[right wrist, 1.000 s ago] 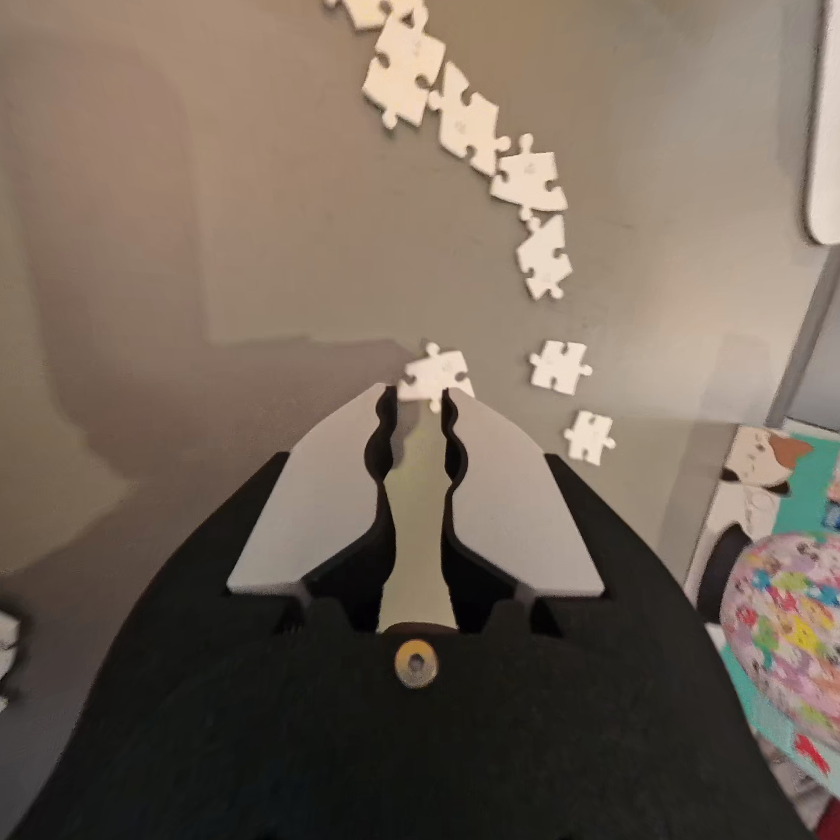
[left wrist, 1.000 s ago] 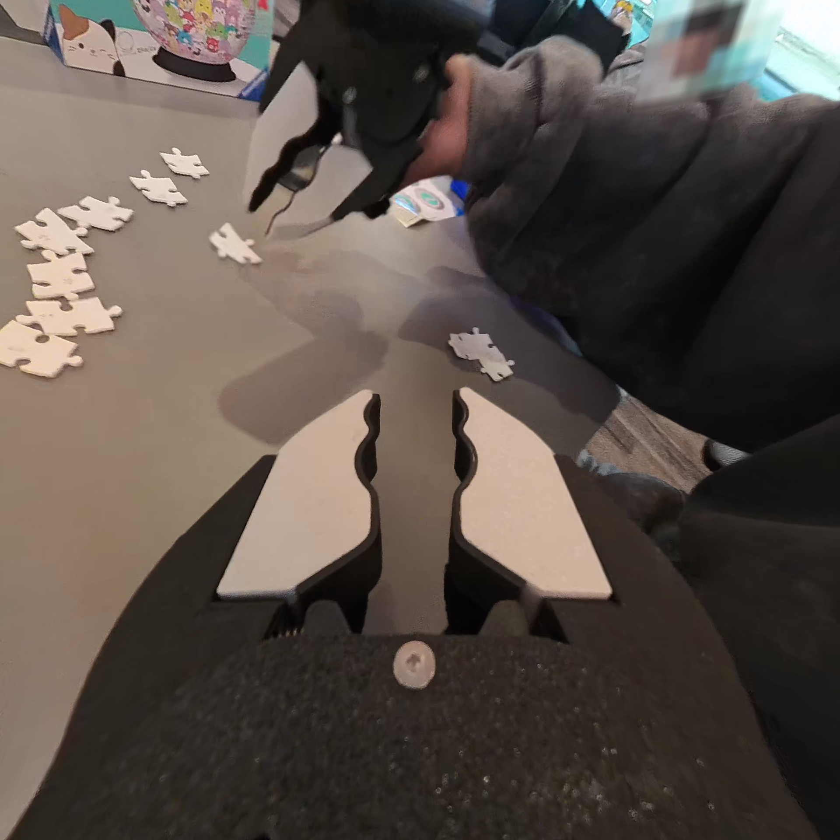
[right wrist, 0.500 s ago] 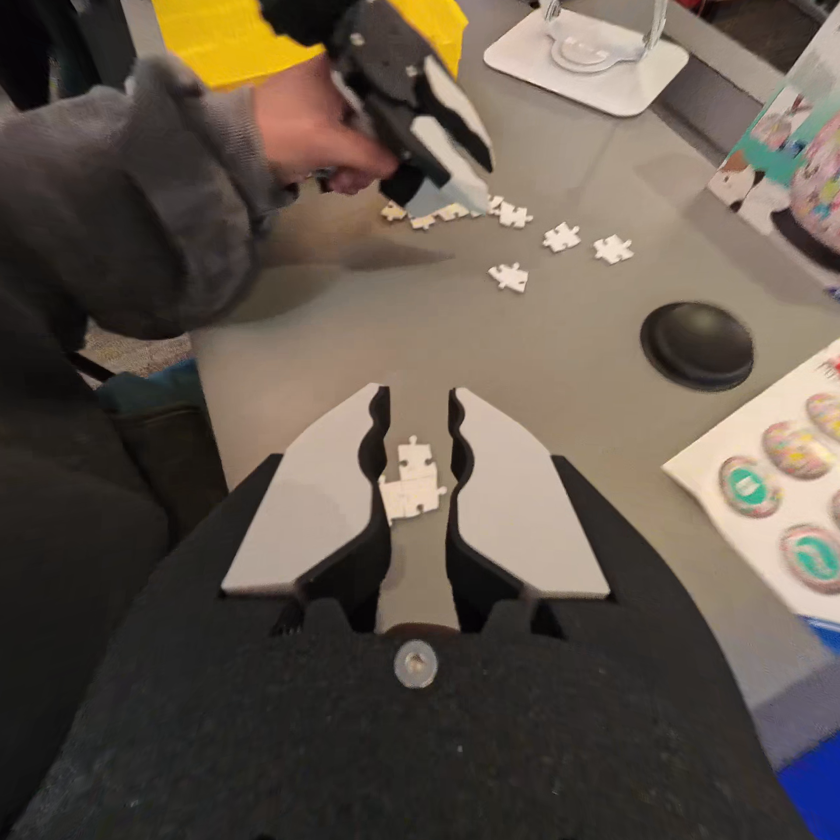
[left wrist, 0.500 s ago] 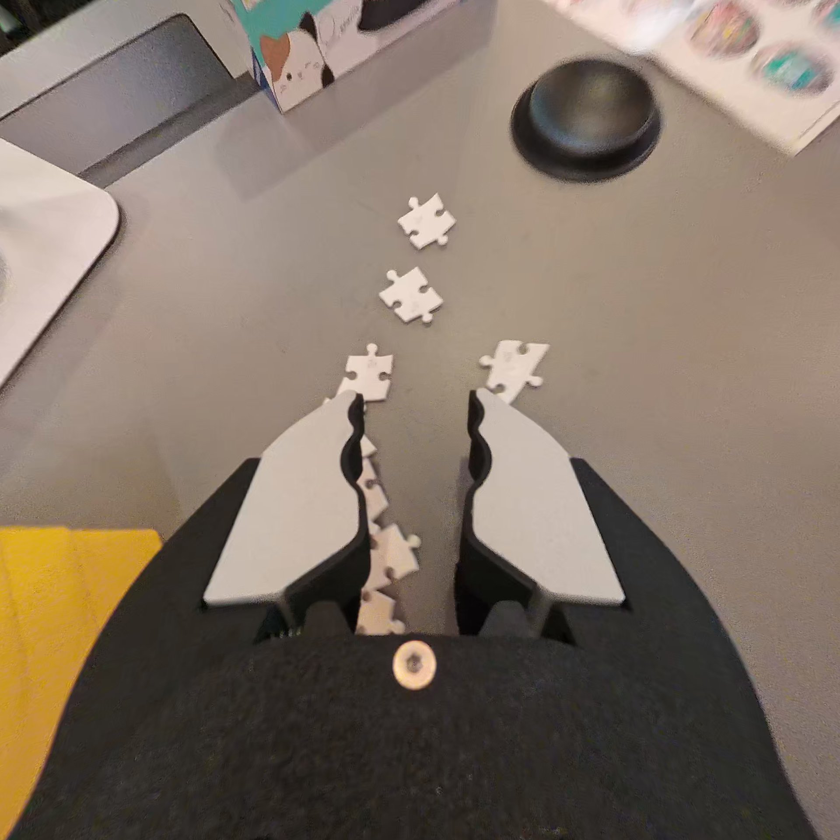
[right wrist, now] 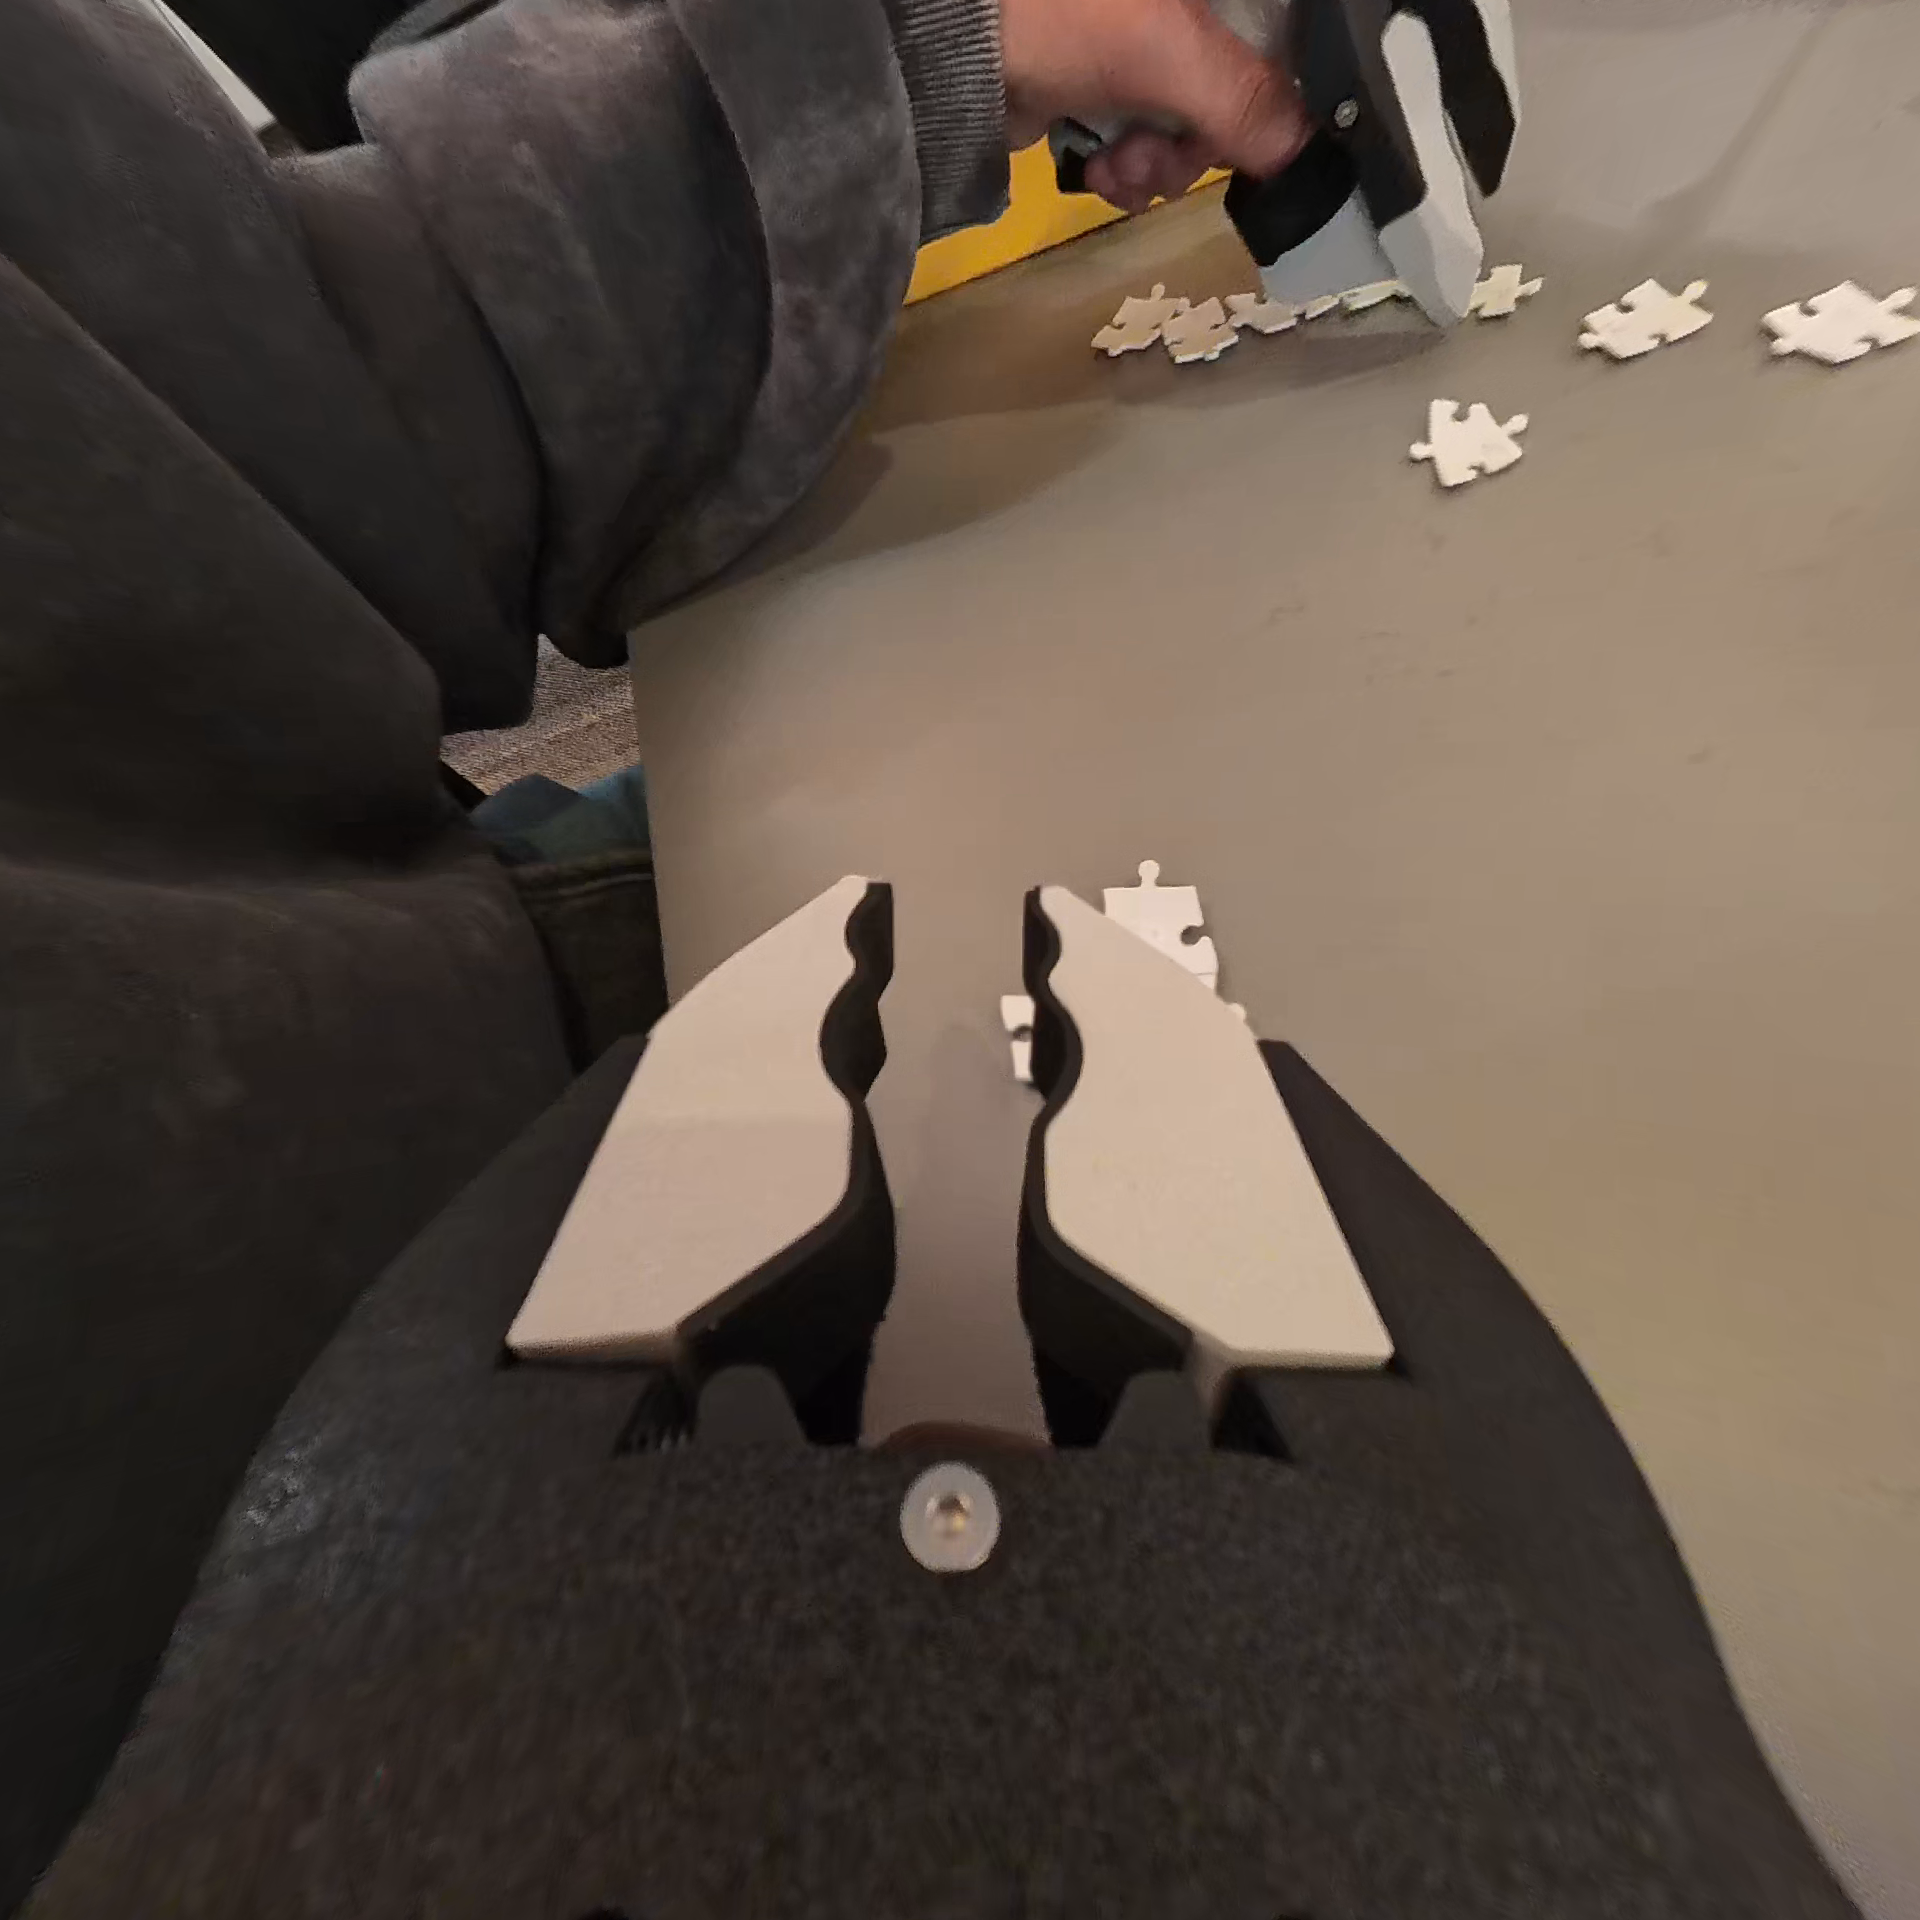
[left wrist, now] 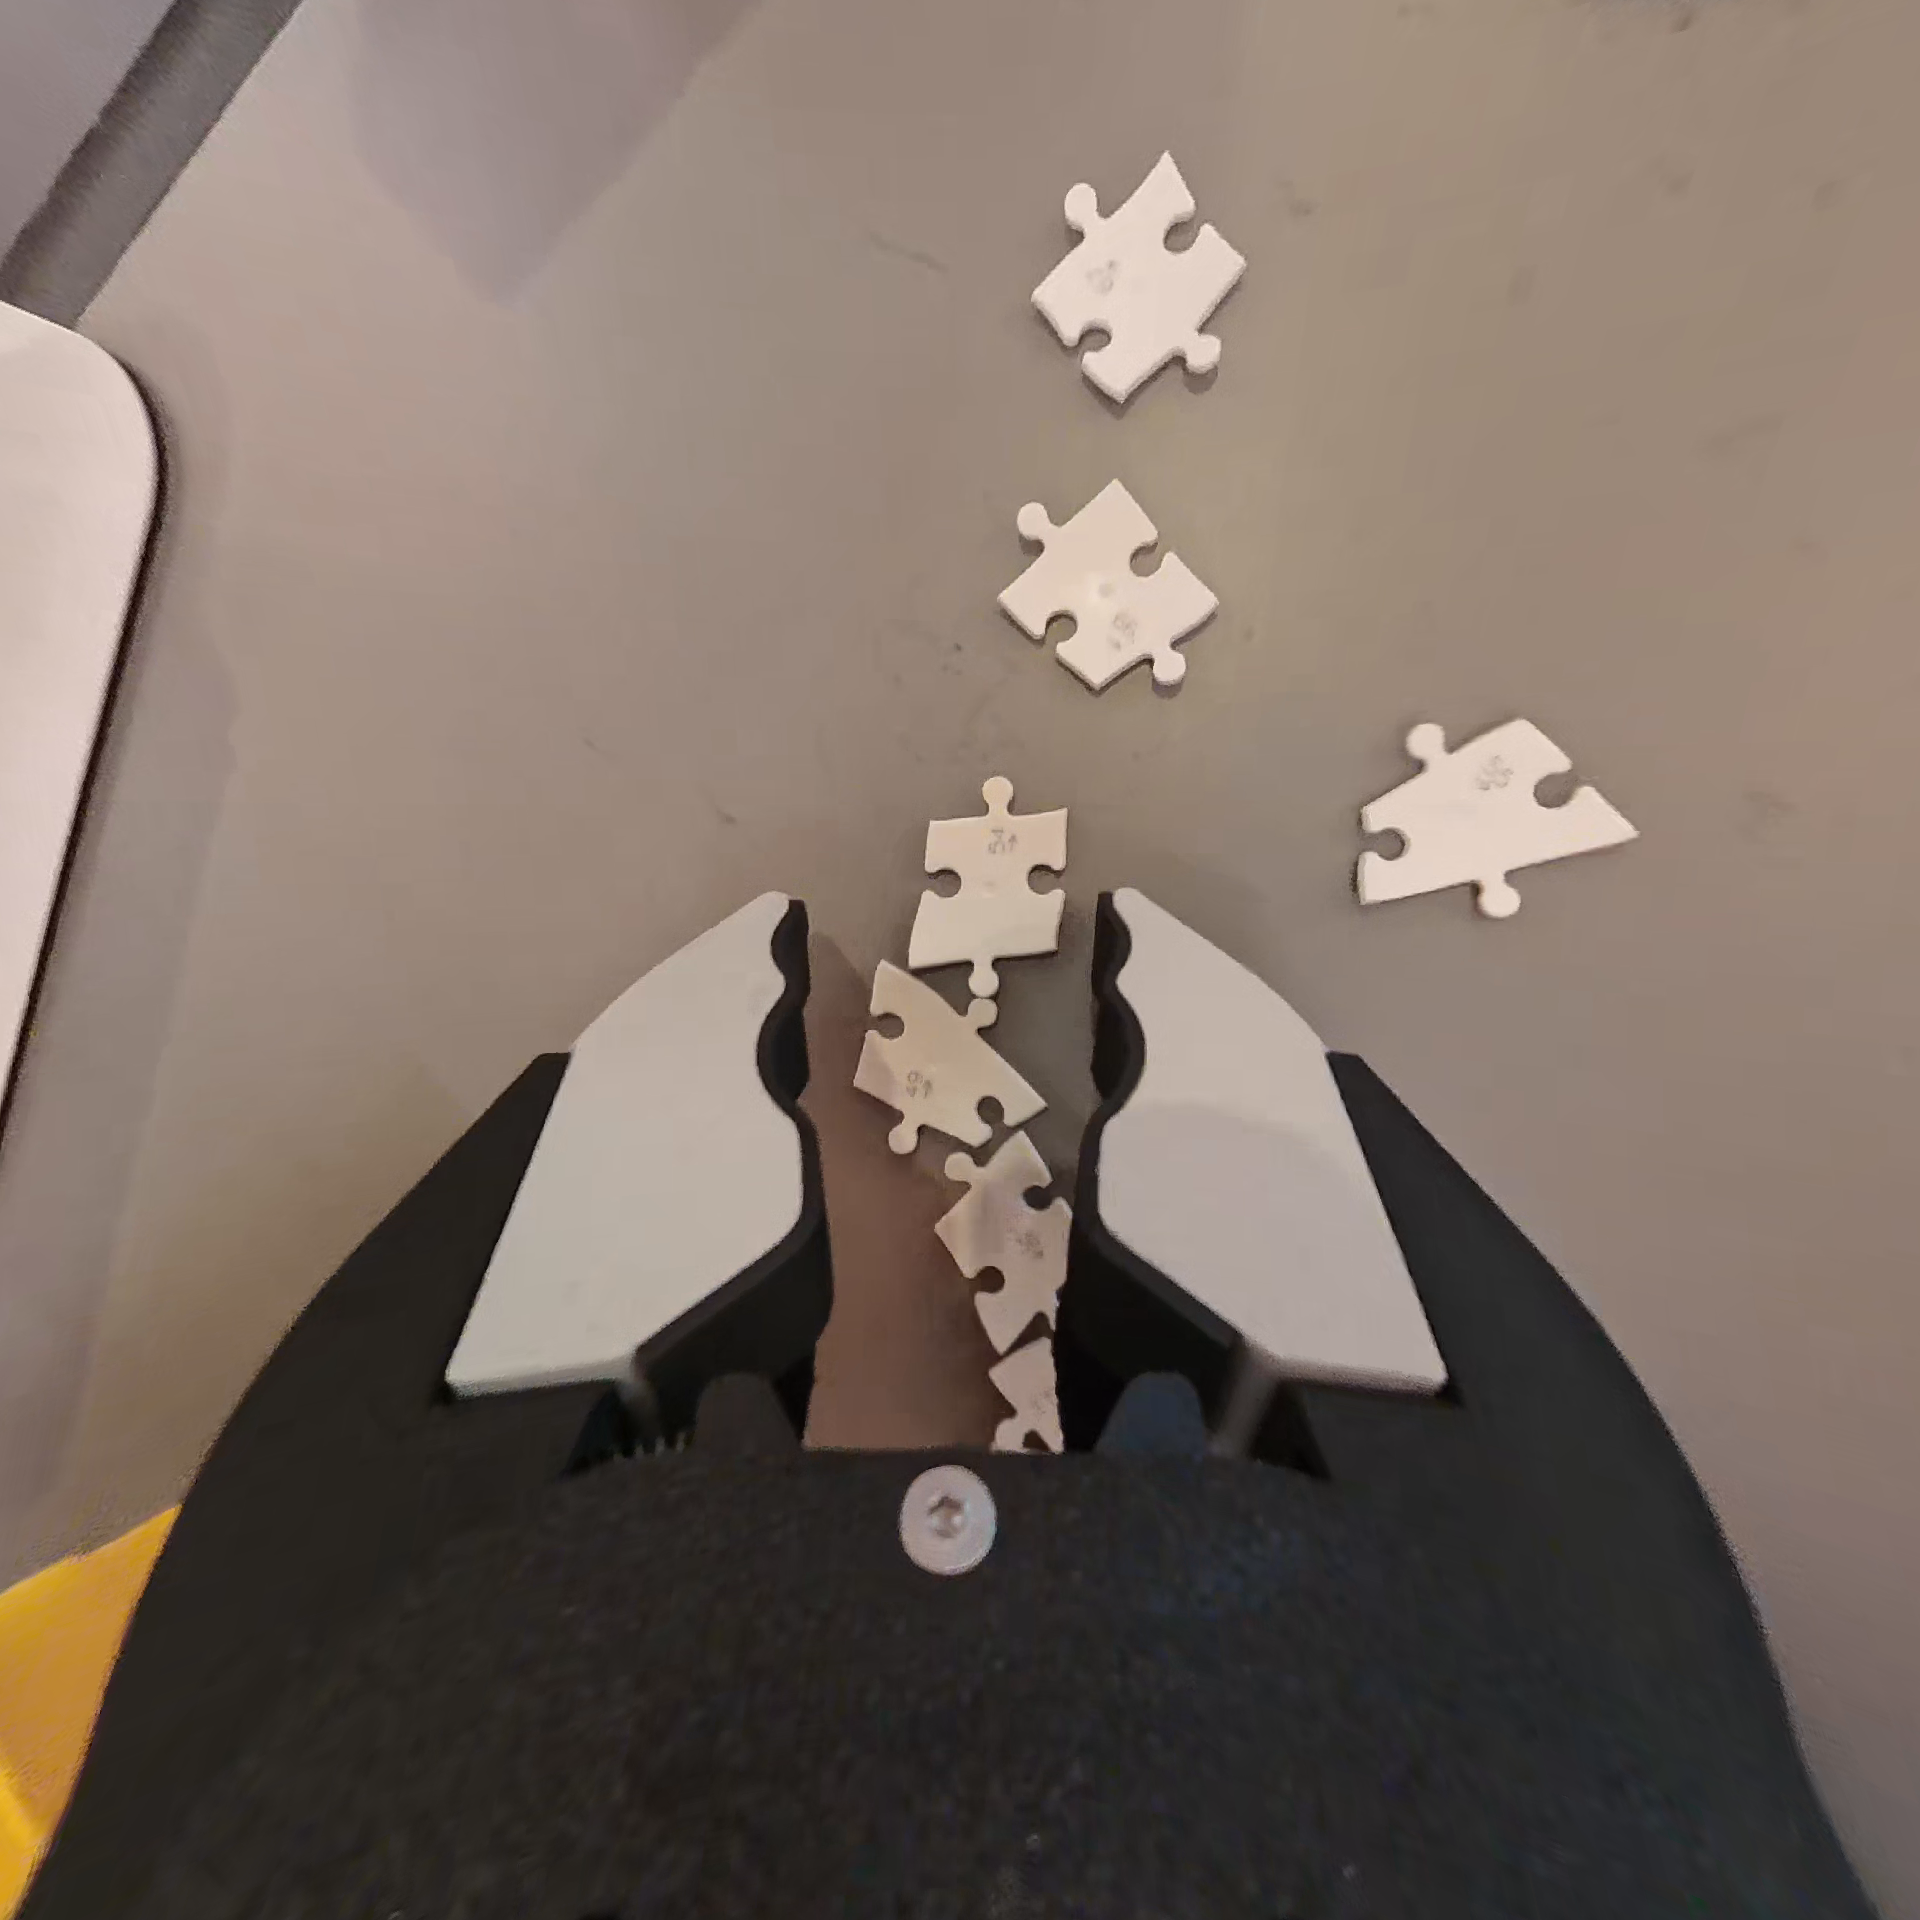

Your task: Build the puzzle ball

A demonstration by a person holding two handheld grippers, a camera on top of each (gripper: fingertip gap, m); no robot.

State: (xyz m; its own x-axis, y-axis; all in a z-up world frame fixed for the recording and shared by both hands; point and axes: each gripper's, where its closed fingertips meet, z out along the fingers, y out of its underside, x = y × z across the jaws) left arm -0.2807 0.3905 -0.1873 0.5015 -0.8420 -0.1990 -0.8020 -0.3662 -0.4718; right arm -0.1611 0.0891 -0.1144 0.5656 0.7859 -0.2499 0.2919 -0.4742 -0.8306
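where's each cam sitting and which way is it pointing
Left wrist view: rides the left tongs, looking steeply down on the grey table and a row of white puzzle pieces; only its own open fingers show.
Right wrist view: rides the right tongs, looking low across the table toward the person's grey sleeve and hand; its fingers are open.
Shared: the left tongs and that piece row.

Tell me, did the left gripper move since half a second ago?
Yes. The left gripper went forward and down along the row of pieces: the piece that lay ahead of its left fingertip now sits between the fingertips.
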